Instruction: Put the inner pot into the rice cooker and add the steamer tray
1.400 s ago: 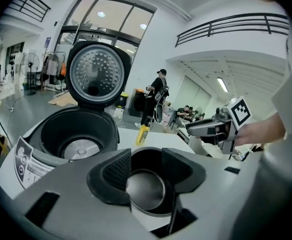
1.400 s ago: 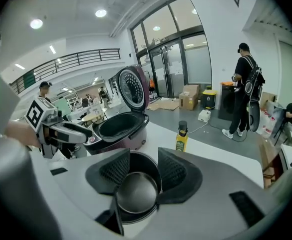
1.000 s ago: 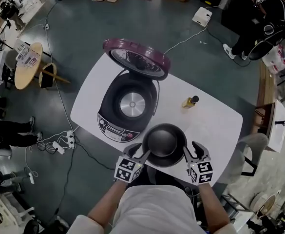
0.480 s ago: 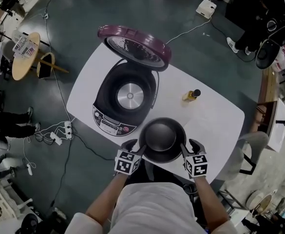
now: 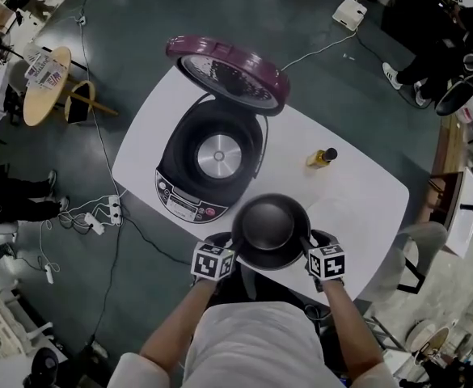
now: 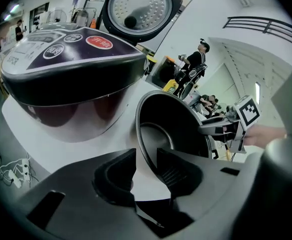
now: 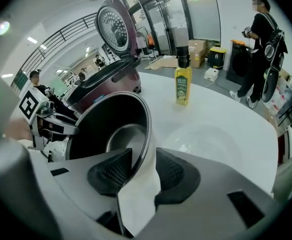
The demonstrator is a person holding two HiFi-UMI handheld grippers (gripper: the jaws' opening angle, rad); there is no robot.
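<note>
Two tools flank the pot [image 5: 270, 226], which stands at 6 o'clock on the surface [image 5: 365, 192], by its near edge. Your left tool [image 5: 230, 246] takes the rim at the pot's 8 o'clock, and your right tool [image 5: 307, 246] takes it at 4 o'clock. Each has one jaw inside the wall and one outside. Both pairs have just been closing, yet a gap shows beside the rim on each, so neither is clamped; both stand open around the rim. Holds on opposite sides like these should, I judge, keep the pot level when you lift it. The cooker [image 5: 183, 196] sits just beside the pot at its 11 o'clock. Its lid [image 5: 228, 75] is tipped back at 12 o'clock, which leaves the well free to take the pot. The pot stands upright, mouth up. Its axis runs vertical, and being round it has no long axis across the surface.
</note>
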